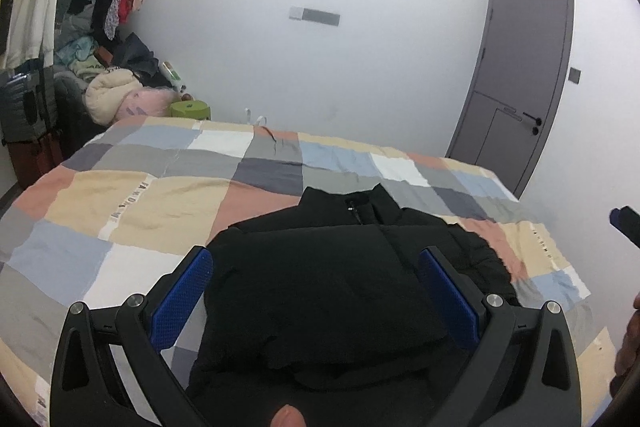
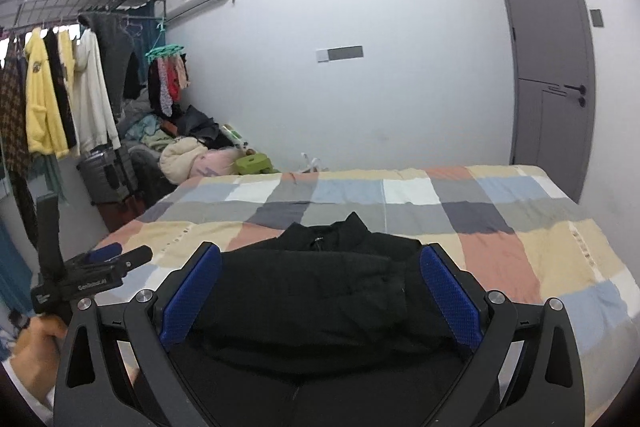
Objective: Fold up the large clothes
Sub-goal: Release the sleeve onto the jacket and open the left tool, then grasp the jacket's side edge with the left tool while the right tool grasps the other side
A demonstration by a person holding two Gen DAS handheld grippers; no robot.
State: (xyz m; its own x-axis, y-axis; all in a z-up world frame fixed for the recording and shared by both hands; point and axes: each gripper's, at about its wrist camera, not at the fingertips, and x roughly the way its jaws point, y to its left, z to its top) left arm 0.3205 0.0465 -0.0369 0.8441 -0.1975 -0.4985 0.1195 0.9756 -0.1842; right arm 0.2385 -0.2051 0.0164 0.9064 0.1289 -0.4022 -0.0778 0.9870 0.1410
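A black puffer jacket (image 1: 332, 279) lies on the bed with its collar and zip pointing to the far side and its sides folded in over the middle. It also shows in the right wrist view (image 2: 320, 291). My left gripper (image 1: 316, 259) is open and empty above the jacket's near part, its blue pads (image 1: 184, 295) spread wide. My right gripper (image 2: 320, 259) is open and empty above the jacket, blue pads (image 2: 448, 291) wide apart. The left gripper also shows at the left of the right wrist view (image 2: 112, 259), held in a hand.
The bed has a patchwork cover (image 1: 132, 211) of beige, grey, blue and pink squares. A clothes rack (image 2: 60, 83) with hanging garments, a suitcase (image 2: 102, 175) and a clothes pile (image 2: 180, 147) stand at the far left. A grey door (image 2: 552, 67) is at the right.
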